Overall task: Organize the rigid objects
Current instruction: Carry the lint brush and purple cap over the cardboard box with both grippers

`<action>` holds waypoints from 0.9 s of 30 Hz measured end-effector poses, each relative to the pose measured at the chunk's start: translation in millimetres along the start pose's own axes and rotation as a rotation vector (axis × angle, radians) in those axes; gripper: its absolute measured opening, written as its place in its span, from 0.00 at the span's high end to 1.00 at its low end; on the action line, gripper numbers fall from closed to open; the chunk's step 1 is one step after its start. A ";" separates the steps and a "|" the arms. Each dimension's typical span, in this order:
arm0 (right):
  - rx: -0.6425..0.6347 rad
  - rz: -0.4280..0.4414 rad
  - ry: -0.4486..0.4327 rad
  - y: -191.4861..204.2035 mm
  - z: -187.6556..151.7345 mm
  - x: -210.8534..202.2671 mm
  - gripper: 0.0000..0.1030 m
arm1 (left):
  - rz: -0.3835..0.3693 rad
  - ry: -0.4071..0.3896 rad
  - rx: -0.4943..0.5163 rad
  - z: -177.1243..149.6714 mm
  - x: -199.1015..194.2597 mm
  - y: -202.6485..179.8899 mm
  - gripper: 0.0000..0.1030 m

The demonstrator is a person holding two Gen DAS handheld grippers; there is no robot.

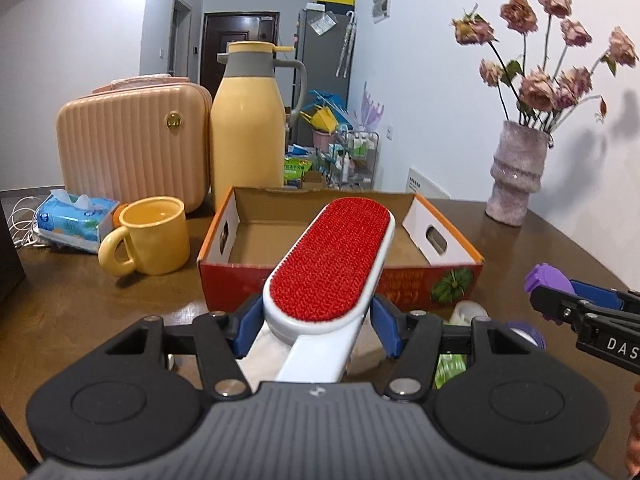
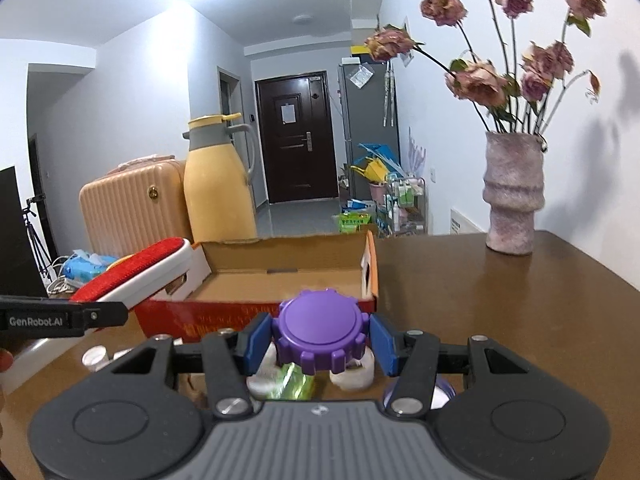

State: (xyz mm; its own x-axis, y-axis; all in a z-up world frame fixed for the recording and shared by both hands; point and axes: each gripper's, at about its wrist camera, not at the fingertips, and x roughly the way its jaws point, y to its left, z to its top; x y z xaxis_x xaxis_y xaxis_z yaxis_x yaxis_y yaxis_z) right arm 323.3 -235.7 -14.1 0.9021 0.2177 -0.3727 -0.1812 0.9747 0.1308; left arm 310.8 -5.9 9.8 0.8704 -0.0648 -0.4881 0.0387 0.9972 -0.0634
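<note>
A white lint brush (image 1: 332, 256) with a red pad sits clamped in the left gripper (image 1: 318, 320), pointing over the cardboard box (image 1: 224, 224) — the right gripper (image 2: 320, 340) clasps a purple ridged cap (image 2: 320, 332).

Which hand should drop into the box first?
Left, probably. Its brush already reaches out over the box, clamped in the left gripper. The right gripper holds the purple cap short of the box's near wall.
</note>
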 end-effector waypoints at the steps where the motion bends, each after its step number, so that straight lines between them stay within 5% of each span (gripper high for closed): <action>1: -0.003 0.001 -0.004 1.7 3.3 4.0 0.49 | 0.001 -0.005 -0.005 2.9 2.6 0.1 0.43; 27: -0.017 0.017 0.015 22.8 51.4 126.5 0.49 | 0.071 -0.007 -0.040 50.1 101.8 10.9 0.43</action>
State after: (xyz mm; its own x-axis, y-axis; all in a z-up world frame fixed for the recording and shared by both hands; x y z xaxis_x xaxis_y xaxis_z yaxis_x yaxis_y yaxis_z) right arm 453.4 -188.6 -11.1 0.8927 0.2349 -0.3846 -0.2032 0.9715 0.1218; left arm 424.4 0.1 3.0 0.8736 0.0062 -0.4867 -0.0424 0.9971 -0.0634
